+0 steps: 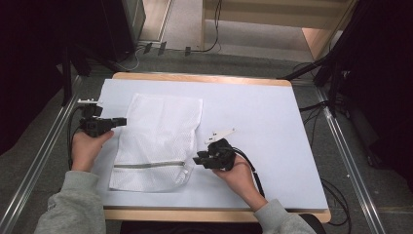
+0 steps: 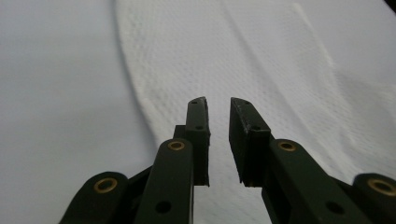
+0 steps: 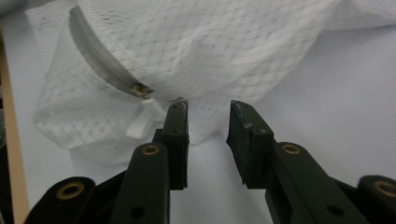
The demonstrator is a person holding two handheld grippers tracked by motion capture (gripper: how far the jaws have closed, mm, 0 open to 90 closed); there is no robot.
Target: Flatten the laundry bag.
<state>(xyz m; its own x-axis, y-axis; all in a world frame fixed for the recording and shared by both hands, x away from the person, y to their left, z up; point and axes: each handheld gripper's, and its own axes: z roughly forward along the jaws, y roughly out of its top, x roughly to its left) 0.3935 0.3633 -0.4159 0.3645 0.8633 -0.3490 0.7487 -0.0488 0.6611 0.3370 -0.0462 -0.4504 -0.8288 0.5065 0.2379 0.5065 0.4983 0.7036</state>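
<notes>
A white mesh laundry bag (image 1: 158, 141) lies flat on the pale sheet (image 1: 263, 131), its grey zipper (image 1: 148, 165) running across the near end. My left gripper (image 1: 122, 121) hovers at the bag's left edge, jaws open with nothing between them. In the left gripper view my left gripper (image 2: 218, 105) points over the bag (image 2: 243, 51). My right gripper (image 1: 197, 160) sits by the bag's near right corner. In the right gripper view my right gripper (image 3: 209, 108) stands open and empty, just short of the mesh (image 3: 210, 42), with the zipper (image 3: 95, 58) and its white pull tab (image 3: 140, 122) beside the left jaw.
The sheet covers a wooden table whose front edge (image 1: 214, 214) runs along the bottom. Bare sheet lies to the right of the bag. Metal rails (image 1: 350, 161), cables and dark stand legs (image 1: 316, 68) surround the table on the floor.
</notes>
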